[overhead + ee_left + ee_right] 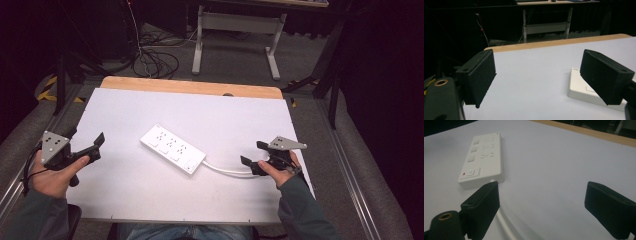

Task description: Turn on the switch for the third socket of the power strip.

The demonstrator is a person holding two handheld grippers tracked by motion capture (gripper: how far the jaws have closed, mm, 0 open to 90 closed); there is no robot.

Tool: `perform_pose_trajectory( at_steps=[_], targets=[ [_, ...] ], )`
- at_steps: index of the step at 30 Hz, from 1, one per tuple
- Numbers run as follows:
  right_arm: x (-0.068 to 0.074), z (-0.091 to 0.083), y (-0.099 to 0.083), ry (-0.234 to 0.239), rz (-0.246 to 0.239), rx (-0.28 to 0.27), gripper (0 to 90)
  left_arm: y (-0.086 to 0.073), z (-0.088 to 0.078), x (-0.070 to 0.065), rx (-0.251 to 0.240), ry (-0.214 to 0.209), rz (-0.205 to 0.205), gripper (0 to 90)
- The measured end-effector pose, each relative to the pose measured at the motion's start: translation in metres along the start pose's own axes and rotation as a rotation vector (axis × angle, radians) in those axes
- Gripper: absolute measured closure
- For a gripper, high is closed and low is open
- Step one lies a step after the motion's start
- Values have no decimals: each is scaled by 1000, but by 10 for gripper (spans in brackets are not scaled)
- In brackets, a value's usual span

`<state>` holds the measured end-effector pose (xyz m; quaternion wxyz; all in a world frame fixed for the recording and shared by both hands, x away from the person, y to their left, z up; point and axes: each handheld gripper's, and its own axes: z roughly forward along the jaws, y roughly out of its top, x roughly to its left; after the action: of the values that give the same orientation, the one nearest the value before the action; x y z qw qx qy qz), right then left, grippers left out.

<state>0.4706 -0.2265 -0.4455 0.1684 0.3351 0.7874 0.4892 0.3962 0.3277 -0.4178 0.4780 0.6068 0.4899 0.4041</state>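
A white power strip (172, 148) lies slantwise in the middle of the white table (150, 195), its white cable (226, 170) running right toward my right hand. My left gripper (96, 146) hovers at the table's left edge, open and holding nothing. In the left gripper view the strip's end (584, 88) shows past the right jaw. My right gripper (254, 156) is open just right of the strip, over the cable. The right gripper view has the strip (484, 161) ahead at the left and the cable (505, 226) passing by the left jaw.
The table has a wooden strip (190, 87) along its far edge. Beyond it stand a grey desk frame (235, 35) and loose cables (155, 60) on the floor. Grey rails (350, 165) run along both sides of the table.
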Motion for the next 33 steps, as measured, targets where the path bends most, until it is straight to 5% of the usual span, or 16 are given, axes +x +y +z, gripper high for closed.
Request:
perform_pose_trajectory(
  at_steps=[17,33],
  targets=[
    [0,0,0,-2,-2,0,134,-1,2,1,9,8,-3,231],
    [0,-1,0,-2,-3,0,137,0,3,4,13,-12,-12,631]
  ],
)
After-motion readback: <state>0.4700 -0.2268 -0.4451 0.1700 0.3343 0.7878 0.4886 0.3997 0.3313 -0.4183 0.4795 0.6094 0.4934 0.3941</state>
